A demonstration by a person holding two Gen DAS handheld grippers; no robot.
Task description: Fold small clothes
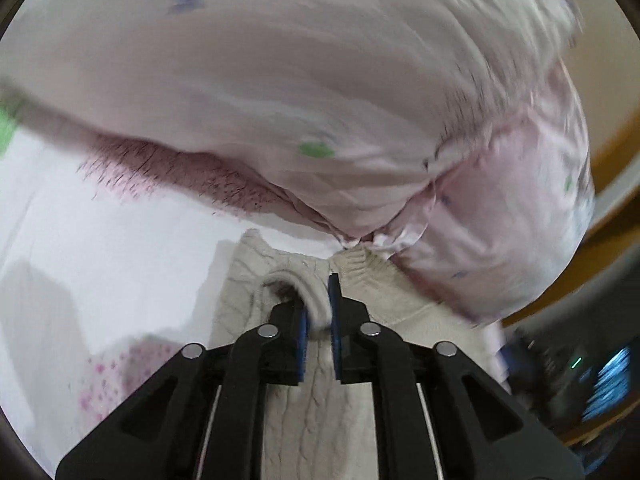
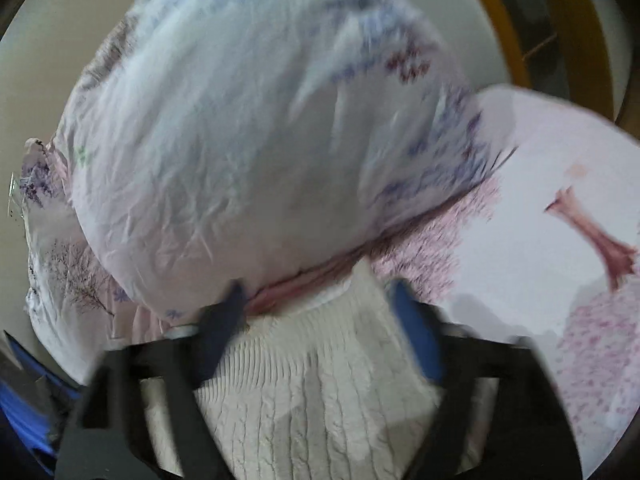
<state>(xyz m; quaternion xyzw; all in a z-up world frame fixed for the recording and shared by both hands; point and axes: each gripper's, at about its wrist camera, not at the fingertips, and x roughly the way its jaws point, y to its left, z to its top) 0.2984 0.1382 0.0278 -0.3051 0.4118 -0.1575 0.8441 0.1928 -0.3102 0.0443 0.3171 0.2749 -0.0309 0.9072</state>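
A cream cable-knit garment (image 1: 316,408) lies on a white sheet with pink print. In the left wrist view my left gripper (image 1: 319,312) is shut on a raised fold of the knit near its ribbed edge. In the right wrist view the same knit garment (image 2: 304,396) lies under my right gripper (image 2: 318,300), whose blue-padded jaws stand wide apart over the ribbed hem and hold nothing. The view is motion-blurred.
A large pale pink pillow (image 1: 320,92) with small flower prints lies just beyond the knit, also in the right wrist view (image 2: 240,152). The printed sheet (image 2: 560,220) spreads to the right. A wooden frame (image 2: 496,28) and dark clutter (image 1: 580,376) lie at the edges.
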